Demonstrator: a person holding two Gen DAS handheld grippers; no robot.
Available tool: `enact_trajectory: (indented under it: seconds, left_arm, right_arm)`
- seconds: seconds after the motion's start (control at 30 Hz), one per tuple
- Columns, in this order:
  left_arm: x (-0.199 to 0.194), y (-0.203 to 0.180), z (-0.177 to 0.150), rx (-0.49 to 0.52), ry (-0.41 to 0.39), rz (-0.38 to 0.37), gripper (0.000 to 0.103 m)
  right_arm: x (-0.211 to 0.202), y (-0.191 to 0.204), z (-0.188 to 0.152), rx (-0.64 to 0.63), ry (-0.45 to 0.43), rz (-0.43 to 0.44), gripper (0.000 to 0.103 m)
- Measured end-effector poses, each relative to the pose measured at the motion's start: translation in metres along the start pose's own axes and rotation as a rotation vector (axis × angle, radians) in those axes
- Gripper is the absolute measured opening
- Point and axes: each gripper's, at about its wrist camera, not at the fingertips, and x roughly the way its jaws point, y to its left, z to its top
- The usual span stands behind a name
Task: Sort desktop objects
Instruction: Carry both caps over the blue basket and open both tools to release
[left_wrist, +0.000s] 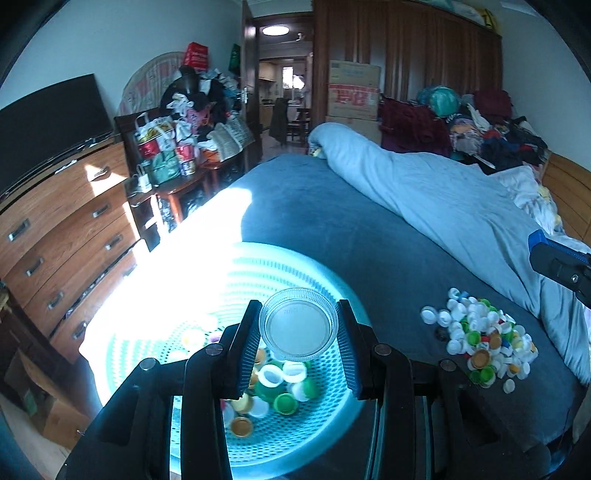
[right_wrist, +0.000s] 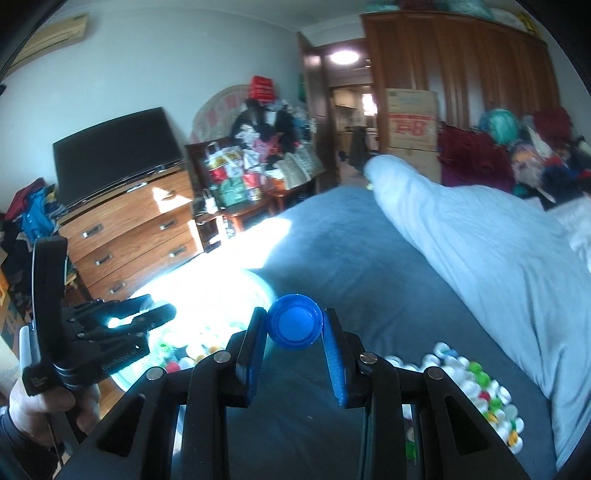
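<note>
Between the left gripper's (left_wrist: 299, 328) two fingers (left_wrist: 248, 345) sits one clear plastic lid (left_wrist: 298, 328), round and shallow, its open face toward the camera, both pads pressed on its rim. Right below and behind it lies one pale teal mesh basket (left_wrist: 317, 417), with a small heap of bottle caps (left_wrist: 275, 387) in its bottom: green, white, and gold ones, too overlapped to count exactly, though about a dozen show. The far half of the basket is washed out by sunlight.

Off to the right of those fingers, on the dark blue bed sheet (left_wrist: 332, 221), one loose pile of caps (left_wrist: 480, 343) is spread out, mostly white with some green, yellow and red; far too many to count. Above that pile, at the frame's edge, part of the right gripper (left_wrist: 554, 258) pokes in.

Seen from the right wrist, the right gripper's (right_wrist: 295, 326) two fingers (right_wrist: 334, 363) are closed on one blue cap (right_wrist: 295, 326), held by its sides with its hollow facing the camera. Left of these fingers, one hand (right_wrist: 44, 406) grips the left tool's handle over the basket. Right of them lies the same loose pile.

Beyond the fingers, one pale blue duvet (left_wrist: 443, 206) is bunched along the bed's right side. Farther left stands one wooden dresser (left_wrist: 70, 236) with one dark television (left_wrist: 48, 125) on top.
</note>
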Motion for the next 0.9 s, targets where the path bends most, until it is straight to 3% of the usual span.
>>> enact_trajectory:
  seconds: [0.4,0.9]
  left_arm:
    - [0.019,0.057,-0.008,-0.044,0.076,0.121,0.034]
    - [0.054,0.085,-0.029,-0.063,0.216,0.111,0.034]
  right_arm:
    - [0.063,0.066,0.007,-0.060,0.078,0.113,0.033]
    - [0.114,0.097,-0.014,-0.069,0.213,0.187,0.033]
